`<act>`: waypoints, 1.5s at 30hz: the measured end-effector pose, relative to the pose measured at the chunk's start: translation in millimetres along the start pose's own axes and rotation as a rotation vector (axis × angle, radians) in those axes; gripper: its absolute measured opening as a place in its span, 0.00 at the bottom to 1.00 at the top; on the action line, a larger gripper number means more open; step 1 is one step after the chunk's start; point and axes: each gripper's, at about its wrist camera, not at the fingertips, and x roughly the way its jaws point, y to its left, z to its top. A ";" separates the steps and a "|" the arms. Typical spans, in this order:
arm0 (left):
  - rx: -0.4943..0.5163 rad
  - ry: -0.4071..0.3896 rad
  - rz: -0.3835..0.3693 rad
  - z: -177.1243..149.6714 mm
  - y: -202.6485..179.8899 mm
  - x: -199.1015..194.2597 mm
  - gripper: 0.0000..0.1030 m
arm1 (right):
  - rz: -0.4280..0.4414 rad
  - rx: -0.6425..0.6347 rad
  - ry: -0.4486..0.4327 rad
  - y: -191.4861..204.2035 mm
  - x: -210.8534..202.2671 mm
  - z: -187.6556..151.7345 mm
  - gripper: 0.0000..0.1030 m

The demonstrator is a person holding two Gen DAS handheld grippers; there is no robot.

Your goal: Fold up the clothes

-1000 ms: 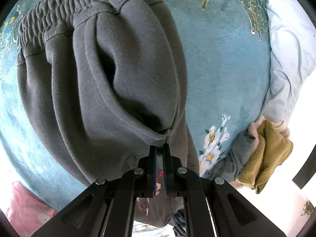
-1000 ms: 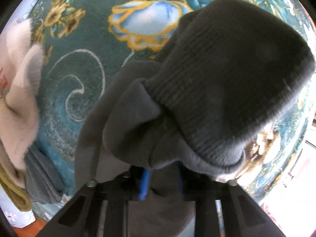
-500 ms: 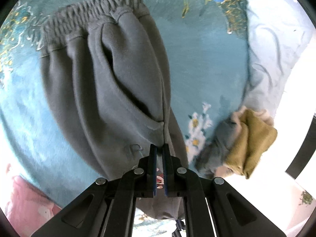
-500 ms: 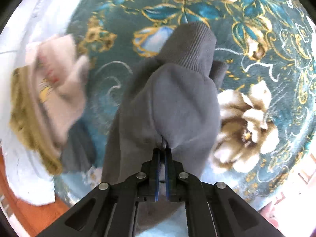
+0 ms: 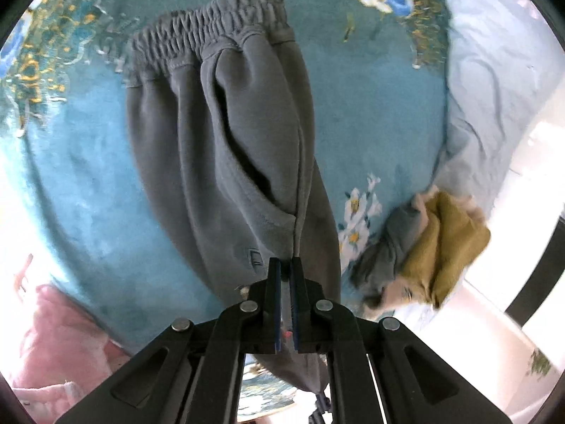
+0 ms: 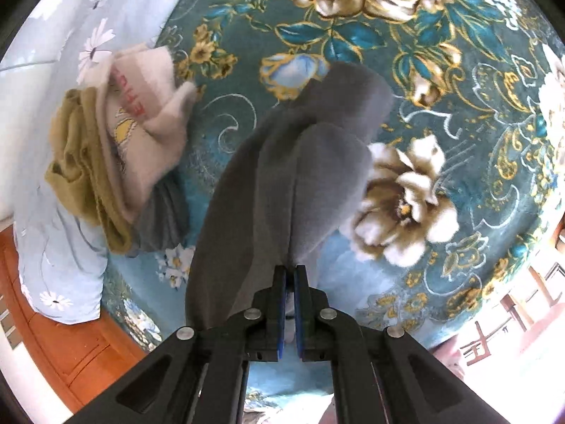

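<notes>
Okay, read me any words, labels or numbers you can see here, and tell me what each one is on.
Red lettering on the cream garment: blurred and creased, not readable.
Small rectangular patch on the grey sweatpants: too small to read.
Nothing else carries text; the teal blanket shows only flowers.

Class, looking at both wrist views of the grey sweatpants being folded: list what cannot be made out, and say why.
- Left wrist: the lower part of the grey sweatpants hidden behind the left gripper.
- Right wrist: ribbing on the cuff, motion-blurred.
- Right wrist: red lettering on the cream garment, blurred and folded.
- Neither view shows the person's hands.
</notes>
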 end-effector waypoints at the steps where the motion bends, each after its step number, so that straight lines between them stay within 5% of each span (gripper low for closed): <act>1: -0.011 0.003 0.009 6.8 -8.9 10.2 0.04 | -0.005 0.005 0.007 6.4 9.7 8.6 0.04; 8: 0.057 -0.010 -0.002 16.5 -58.3 25.4 0.04 | 0.016 -0.001 0.003 29.1 19.4 34.9 0.04; 11: 0.069 -0.002 0.012 4.0 -39.7 16.2 0.04 | 0.014 -0.033 0.004 27.1 10.9 26.3 0.04; 17: -0.079 0.035 -0.026 -8.1 4.5 -10.6 0.03 | 0.079 -0.015 0.047 7.3 -21.5 3.2 0.04; 25: 0.001 -0.027 0.082 41.5 -70.5 84.1 0.04 | 0.003 0.060 0.013 59.1 58.2 72.2 0.04; 35: 0.044 -0.014 0.111 64.9 -74.1 110.2 0.05 | -0.071 0.059 -0.014 69.6 99.6 90.9 0.10; 37: 0.060 -0.004 0.109 67.4 -73.3 112.7 0.05 | -0.038 0.014 -0.011 71.2 100.3 90.6 0.17; 38: 0.067 0.003 0.106 68.2 -73.2 113.3 0.05 | -0.008 -0.016 -0.005 72.8 98.8 89.8 0.31; 40: 0.084 0.039 0.061 64.1 -77.0 106.6 0.07 | 0.064 -0.069 -0.004 74.4 90.4 87.5 0.45; 45: 0.232 0.024 -0.046 32.4 -88.8 65.1 0.16 | 0.263 -0.159 -0.109 55.3 29.7 77.4 0.49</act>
